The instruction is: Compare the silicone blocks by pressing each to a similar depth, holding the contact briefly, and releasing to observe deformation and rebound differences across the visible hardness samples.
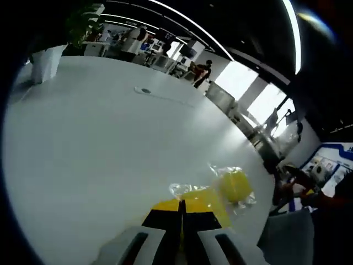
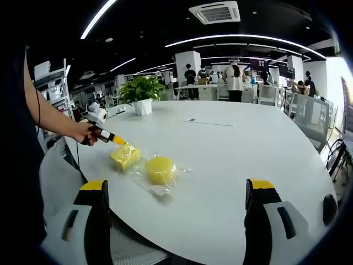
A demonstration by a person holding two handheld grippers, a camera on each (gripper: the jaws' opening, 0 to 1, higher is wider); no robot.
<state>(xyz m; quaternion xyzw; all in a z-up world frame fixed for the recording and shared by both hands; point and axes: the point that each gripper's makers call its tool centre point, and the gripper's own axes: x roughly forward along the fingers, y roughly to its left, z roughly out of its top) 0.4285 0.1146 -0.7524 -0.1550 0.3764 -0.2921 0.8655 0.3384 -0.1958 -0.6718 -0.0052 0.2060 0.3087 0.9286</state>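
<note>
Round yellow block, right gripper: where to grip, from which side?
Grip the round block across its curved sides, coming down from above with the open right gripper. It lies flat on the table in a clear wrapper, free on its right; the square block and left gripper crowd the other side.

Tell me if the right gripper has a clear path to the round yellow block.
Probably yes. The right gripper is open, its jaws spread wide, and the round yellow block lies in clear wrapping on the white table just ahead, with bare table between. The left gripper is at the square yellow block beside it, not across the path.
</note>
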